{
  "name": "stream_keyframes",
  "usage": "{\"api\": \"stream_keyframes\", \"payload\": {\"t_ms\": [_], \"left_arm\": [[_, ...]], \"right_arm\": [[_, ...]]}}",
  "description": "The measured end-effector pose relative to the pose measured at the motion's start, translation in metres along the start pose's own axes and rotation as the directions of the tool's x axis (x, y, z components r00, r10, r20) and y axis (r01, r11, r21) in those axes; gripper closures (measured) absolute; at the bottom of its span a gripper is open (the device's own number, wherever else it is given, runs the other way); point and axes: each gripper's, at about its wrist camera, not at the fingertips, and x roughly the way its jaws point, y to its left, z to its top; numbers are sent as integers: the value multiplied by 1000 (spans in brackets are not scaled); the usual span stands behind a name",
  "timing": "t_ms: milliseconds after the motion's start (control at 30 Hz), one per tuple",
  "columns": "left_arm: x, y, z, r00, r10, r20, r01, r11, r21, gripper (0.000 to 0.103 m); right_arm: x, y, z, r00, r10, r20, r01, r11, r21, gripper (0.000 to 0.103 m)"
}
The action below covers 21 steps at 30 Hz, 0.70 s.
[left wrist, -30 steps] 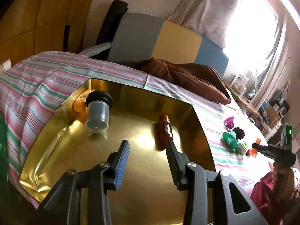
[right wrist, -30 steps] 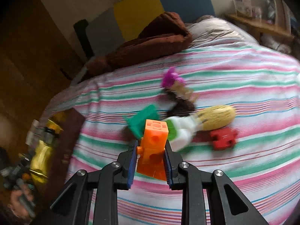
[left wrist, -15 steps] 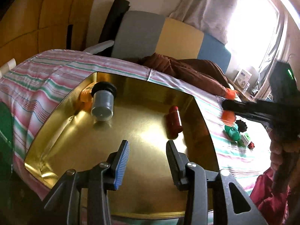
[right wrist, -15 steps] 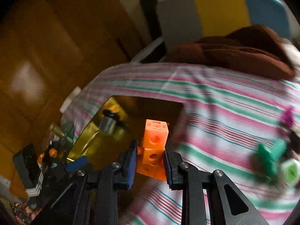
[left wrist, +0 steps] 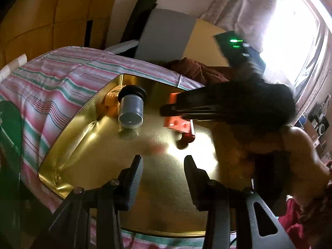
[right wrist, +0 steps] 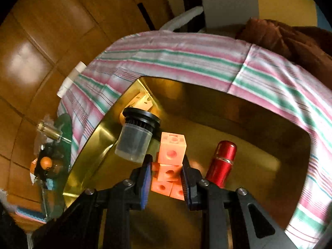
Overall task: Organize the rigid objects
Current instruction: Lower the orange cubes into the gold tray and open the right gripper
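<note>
Gold tray on striped bed: your right hand-held gripper [right wrist: 165, 173] over it, clenched on an orange block cluster [right wrist: 170, 162].

Your left hand-held gripper [left wrist: 163, 167] hangs released, nothing between its fingers. In the gold tray [right wrist: 286, 161]: grey canister [right wrist: 136, 139] on its side, red tube [right wrist: 223, 162] beside the blocks. An orange item behind the canister is mostly hidden; in the left view your right hand [left wrist: 298, 161] blurs and covers the tray's right side.
</note>
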Motion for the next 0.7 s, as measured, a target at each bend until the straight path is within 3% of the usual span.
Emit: {"api": "stream_keyframes", "payload": {"t_ms": [167,267,367,500,700], "left_arm": [[2,2,-1,1000,2,-14,-2,1000,-6,62],[1,2,-1,1000,4,-14,-4,1000,-7,62],[1,2,-1,1000,2,-12,-2,1000,-10,62],[2,1,-2,1000,4,-16,-4,1000,-2,62],[0,-4,-5,1000,8,-13,-8,1000,17,62]], "right_arm": [[25,7,10,999,-22,-24,22,1000,10,75],[22,5,11,1000,-15,8,14,999,38,73],[9,3,12,998,-21,57,18,999,45,64],[-13,0,6,995,-21,98,16,999,46,63],[-52,1,-13,979,-106,173,112,993,-29,57]]}}
